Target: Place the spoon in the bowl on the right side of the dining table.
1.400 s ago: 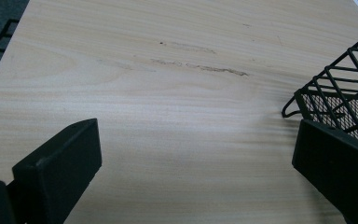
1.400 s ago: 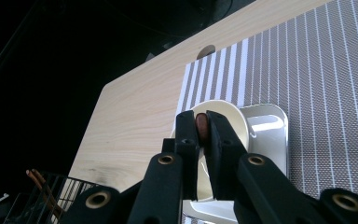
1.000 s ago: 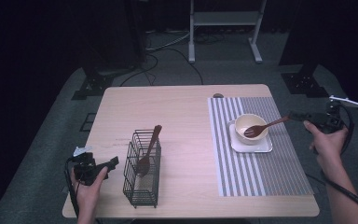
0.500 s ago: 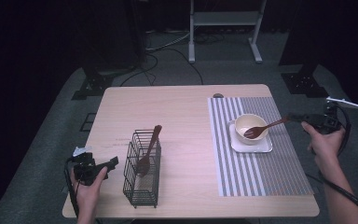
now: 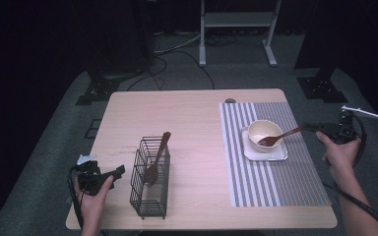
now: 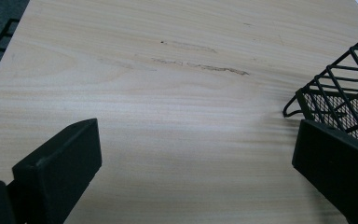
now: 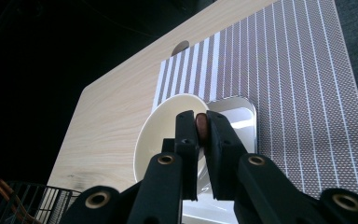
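Observation:
A cream bowl point(image 5: 263, 132) stands on a white square plate point(image 5: 266, 152) on the striped mat point(image 5: 275, 182). A brown wooden fork point(image 5: 278, 137) lies with its head in the bowl and its handle toward the right. My right gripper point(image 5: 309, 128) is shut on that handle's end point(image 7: 202, 127), just right of the bowl point(image 7: 163, 126). A black wire basket point(image 5: 150, 179) holds a wooden spoon point(image 5: 156, 160) that leans upright. My left gripper point(image 5: 119, 171) is open near the table's front left, left of the basket point(image 6: 340, 93), with nothing between its jaws.
The wooden table point(image 5: 187, 128) has bare room in the middle and back. The mat point(image 7: 298, 70) covers its right part. A small dark disc point(image 5: 230, 101) sits at the mat's far edge. Stands and cables lie on the floor behind.
My right gripper has drawn slightly back toward the right with the fork's handle. The left gripper has stayed put.

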Tool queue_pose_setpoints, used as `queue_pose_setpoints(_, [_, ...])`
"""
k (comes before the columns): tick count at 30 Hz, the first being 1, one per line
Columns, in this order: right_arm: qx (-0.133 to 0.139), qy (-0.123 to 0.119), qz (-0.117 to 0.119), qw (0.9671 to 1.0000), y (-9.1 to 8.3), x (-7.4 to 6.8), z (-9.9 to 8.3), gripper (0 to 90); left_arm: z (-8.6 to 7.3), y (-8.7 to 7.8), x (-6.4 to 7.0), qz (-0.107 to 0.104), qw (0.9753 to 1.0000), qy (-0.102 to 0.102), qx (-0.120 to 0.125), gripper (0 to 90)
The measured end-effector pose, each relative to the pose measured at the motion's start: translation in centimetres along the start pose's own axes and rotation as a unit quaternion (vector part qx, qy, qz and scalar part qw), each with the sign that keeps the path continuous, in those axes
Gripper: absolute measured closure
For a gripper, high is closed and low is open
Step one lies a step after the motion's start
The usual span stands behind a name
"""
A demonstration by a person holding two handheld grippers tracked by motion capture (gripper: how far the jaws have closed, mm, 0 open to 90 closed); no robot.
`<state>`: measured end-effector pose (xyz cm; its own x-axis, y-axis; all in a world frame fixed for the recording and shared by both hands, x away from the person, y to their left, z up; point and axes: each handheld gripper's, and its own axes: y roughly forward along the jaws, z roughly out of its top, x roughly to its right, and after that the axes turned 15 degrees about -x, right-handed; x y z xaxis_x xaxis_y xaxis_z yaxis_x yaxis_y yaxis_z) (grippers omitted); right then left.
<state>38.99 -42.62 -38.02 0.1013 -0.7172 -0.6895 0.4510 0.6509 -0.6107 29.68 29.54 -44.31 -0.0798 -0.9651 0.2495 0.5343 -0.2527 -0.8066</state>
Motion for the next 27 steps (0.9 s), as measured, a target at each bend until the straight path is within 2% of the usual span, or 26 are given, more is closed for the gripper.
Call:
queue_pose_setpoints(15, [-0.005, 0.002, 0.008, 1.0000, 1.1, 0.3, -0.1, 82.1, 0.0, 0.0, -0.1, 0.000, 1.0000, 0.000, 0.000, 0.2])
queue_pose_setpoints(27, [-0.010, 0.004, 0.021, 0.9997, 1.7, 0.5, -0.2, 73.5, 0.0, -0.1, 0.0, -0.001, 1.0000, -0.001, 0.001, 0.2])
